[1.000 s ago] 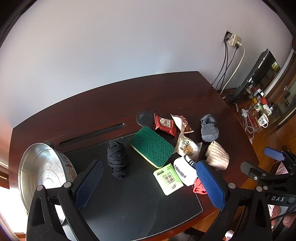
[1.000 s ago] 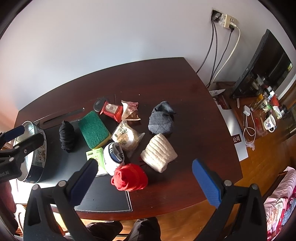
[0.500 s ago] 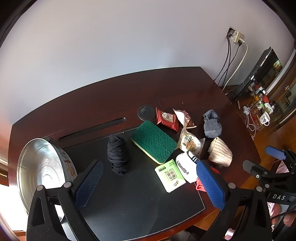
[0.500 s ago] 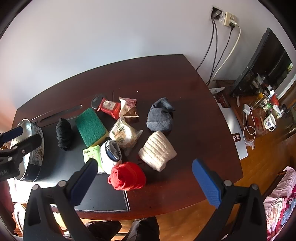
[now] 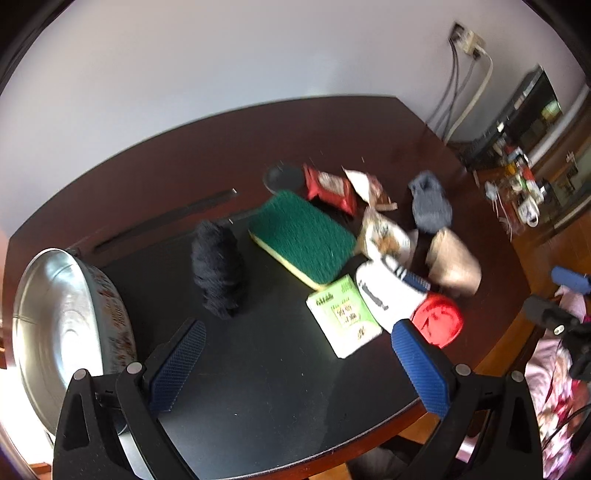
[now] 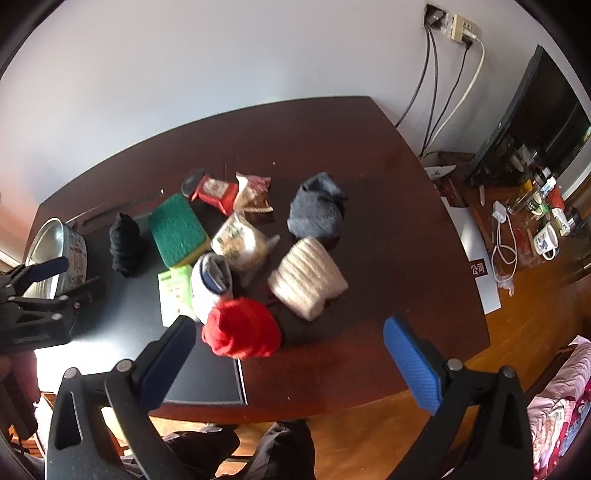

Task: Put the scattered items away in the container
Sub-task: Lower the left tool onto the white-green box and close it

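Note:
A metal basin (image 5: 55, 325) stands at the table's left edge; it also shows in the right wrist view (image 6: 55, 240). Scattered on the table lie a black sock roll (image 5: 218, 269), a green sponge (image 5: 301, 236), a green packet (image 5: 343, 314), a white sock (image 5: 384, 291), a red sock ball (image 6: 240, 328), a beige sock roll (image 6: 306, 282), a grey sock (image 6: 314, 212), a snack bag (image 6: 238, 243) and a red packet (image 6: 214, 192). My left gripper (image 5: 295, 365) is open above the black mat, short of the black roll. My right gripper (image 6: 288, 358) is open just before the red ball.
A black desk mat (image 5: 258, 369) covers the near left of the dark wooden table (image 6: 388, 221). Cables hang from a wall socket (image 6: 458, 29) at the right. A low shelf with a mug (image 6: 546, 240) and clutter stands beyond the table's right edge.
Both grippers have come lower and closer to the items. The right gripper has neared the red sock ball. Both stay open and empty.

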### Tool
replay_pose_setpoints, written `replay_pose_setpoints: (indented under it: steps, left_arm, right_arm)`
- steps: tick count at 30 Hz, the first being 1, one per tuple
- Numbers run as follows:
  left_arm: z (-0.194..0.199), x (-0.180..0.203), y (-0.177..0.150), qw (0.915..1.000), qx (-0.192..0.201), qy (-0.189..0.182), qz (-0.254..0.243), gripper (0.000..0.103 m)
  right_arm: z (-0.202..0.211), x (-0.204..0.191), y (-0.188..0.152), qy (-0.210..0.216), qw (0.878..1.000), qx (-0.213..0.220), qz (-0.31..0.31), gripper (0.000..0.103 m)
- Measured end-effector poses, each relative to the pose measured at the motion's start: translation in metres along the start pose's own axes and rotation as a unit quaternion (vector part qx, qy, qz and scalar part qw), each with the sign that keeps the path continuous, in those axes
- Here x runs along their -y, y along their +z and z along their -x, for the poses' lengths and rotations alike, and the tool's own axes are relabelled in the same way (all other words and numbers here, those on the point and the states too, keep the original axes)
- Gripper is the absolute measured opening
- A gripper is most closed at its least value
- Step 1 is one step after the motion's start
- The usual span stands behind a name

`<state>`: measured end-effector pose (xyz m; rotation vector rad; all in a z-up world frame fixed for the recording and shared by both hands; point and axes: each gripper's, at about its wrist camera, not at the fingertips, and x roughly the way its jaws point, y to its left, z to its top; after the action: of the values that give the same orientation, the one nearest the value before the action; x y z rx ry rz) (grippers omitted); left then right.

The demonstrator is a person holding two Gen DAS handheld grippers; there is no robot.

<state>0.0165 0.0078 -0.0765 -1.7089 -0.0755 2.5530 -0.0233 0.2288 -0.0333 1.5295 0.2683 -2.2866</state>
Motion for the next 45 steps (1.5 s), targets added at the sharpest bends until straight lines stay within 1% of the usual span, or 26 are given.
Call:
replay_pose_setpoints:
  steps: [2, 9, 11, 16, 18, 23, 28, 33, 38, 42, 43, 44, 45]
  left_arm:
    - [-0.012, 0.007, -0.008, 0.9999, -0.011, 0.002, -0.011, 0.102]
    - [-0.049, 0.028, -0.025, 0.9988, -0.048, 0.003, -0.007, 0.102]
    - [-0.057, 0.032, -0.025, 0.9986, -0.052, 0.013, -0.001, 0.102]
    - [-0.07, 0.037, -0.022, 0.9976, -0.059, 0.029, 0.023, 0.102]
    - [-0.075, 0.038, -0.021, 0.9972, -0.061, 0.029, 0.033, 0.102]
    - [-0.087, 0.041, -0.02, 0.9951, -0.073, 0.048, 0.047, 0.102]
    - [-0.093, 0.037, -0.021, 0.9933, -0.08, 0.047, 0.069, 0.102]
    - [-0.089, 0.032, -0.019, 0.9922, -0.075, 0.057, 0.082, 0.102]
    - [-0.088, 0.02, -0.019, 0.9893, -0.08, 0.047, 0.113, 0.102]
    - [-0.086, 0.017, -0.02, 0.9885, -0.081, 0.045, 0.12, 0.101]
    - [-0.085, 0.015, -0.02, 0.9881, -0.079, 0.045, 0.124, 0.1]
    - [-0.083, 0.014, -0.021, 0.9877, -0.077, 0.041, 0.129, 0.093]
    - [-0.082, 0.013, -0.022, 0.9875, -0.076, 0.034, 0.133, 0.079]
  right_arm:
    - [-0.002, 0.004, -0.008, 0.008, 1.0, -0.004, 0.001, 0.103]
    - [-0.013, 0.002, -0.03, 0.007, 0.999, -0.027, 0.036, 0.103]
    - [-0.015, 0.003, -0.035, 0.008, 0.998, -0.032, 0.045, 0.103]
    - [-0.019, 0.01, -0.037, 0.013, 0.997, -0.036, 0.06, 0.103]
    - [-0.02, 0.012, -0.036, 0.015, 0.997, -0.037, 0.065, 0.103]
    - [-0.024, 0.015, -0.034, 0.023, 0.995, -0.04, 0.083, 0.103]
    - [-0.028, 0.016, -0.03, 0.035, 0.994, -0.043, 0.097, 0.103]
    - [-0.035, 0.016, -0.028, 0.043, 0.993, -0.051, 0.102, 0.103]
    - [-0.038, 0.016, -0.025, 0.047, 0.992, -0.055, 0.104, 0.103]
    - [-0.04, 0.015, -0.024, 0.05, 0.991, -0.058, 0.107, 0.103]
    - [-0.041, 0.014, -0.024, 0.05, 0.991, -0.059, 0.108, 0.103]
    - [-0.042, 0.014, -0.024, 0.051, 0.991, -0.06, 0.109, 0.103]
    - [-0.043, 0.013, -0.024, 0.051, 0.991, -0.061, 0.11, 0.103]
